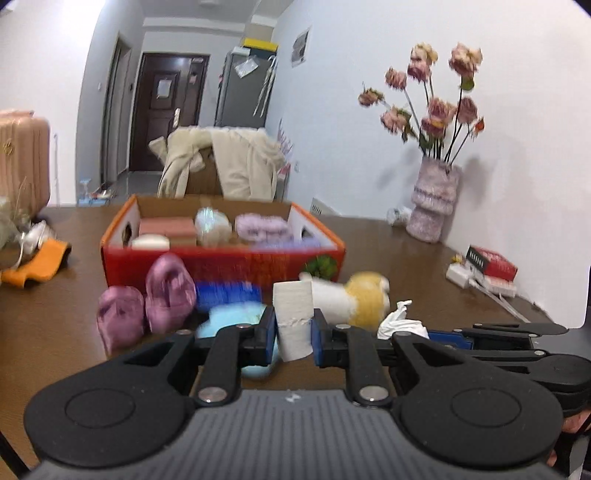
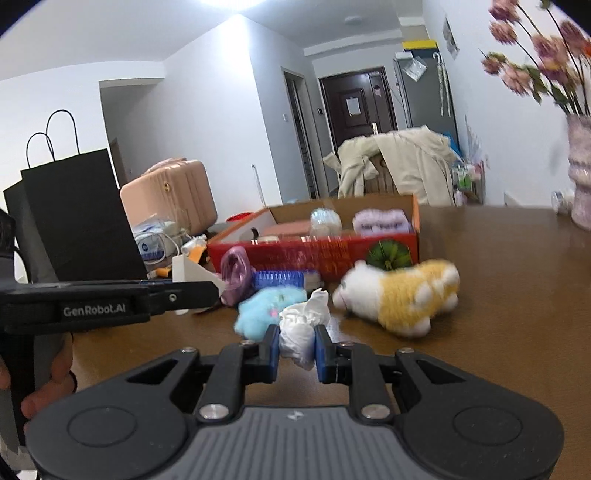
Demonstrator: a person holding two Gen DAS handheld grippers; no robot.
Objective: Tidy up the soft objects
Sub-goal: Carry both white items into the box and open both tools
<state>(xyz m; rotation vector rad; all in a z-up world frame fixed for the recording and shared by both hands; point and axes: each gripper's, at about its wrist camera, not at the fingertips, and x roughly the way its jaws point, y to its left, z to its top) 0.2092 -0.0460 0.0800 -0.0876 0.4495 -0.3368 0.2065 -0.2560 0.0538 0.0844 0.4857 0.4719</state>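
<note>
Bright, even indoor light with ceiling glare (image 2: 225, 3), motion blur on the flowers (image 1: 432, 99) (vase shadow beside), fisheye-bent edges.

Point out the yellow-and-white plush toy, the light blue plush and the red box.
yellow-and-white plush toy (image 2: 406, 295), right wrist view, on its yellow body.
light blue plush (image 2: 264, 306), right wrist view, on its fuzzy middle.
red box (image 1: 229, 264), left wrist view, on its red front wall.

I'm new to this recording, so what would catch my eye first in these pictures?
Each gripper pinches something white: the left gripper a folded paper towel, the right gripper a crumpled tissue. Behind them a red cardboard box sits mid-table, with a yellow-and-white plush toy lying in front.
</note>
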